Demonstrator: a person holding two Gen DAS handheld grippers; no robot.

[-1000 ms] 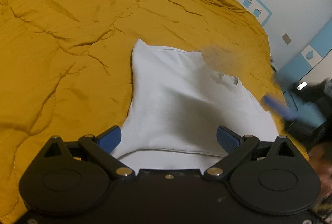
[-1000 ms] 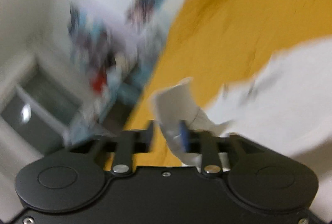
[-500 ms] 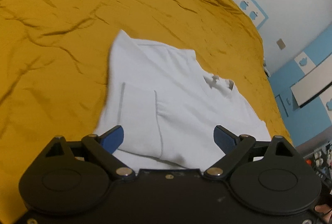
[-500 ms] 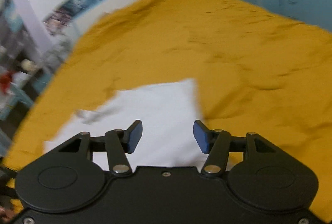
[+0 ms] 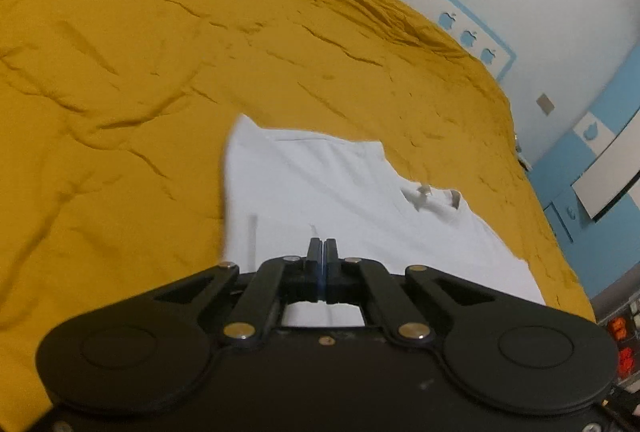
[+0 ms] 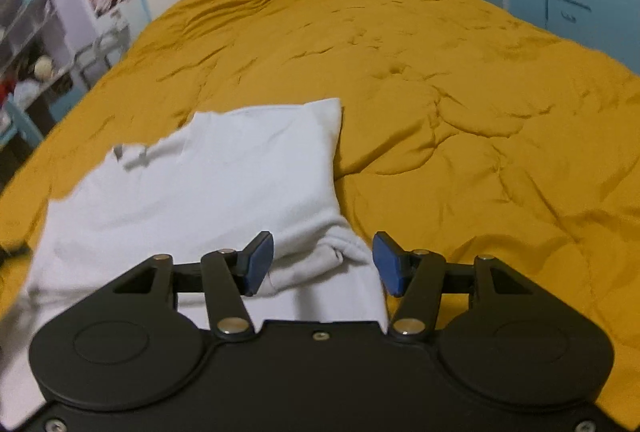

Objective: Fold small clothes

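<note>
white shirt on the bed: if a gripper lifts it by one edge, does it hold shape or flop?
Probably flops: the white shirt is thin cloth, already bunched in soft folds between the open right gripper pads. Likely light, since it barely dents the yellow quilt. It may drag and wrinkle rather than slide clean, as the quilt is creased.

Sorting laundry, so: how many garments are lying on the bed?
1: a white cotton T-shirt, partly folded, on the mustard-yellow quilted bedspread right before both grippers. Others could lie outside the views.
</note>
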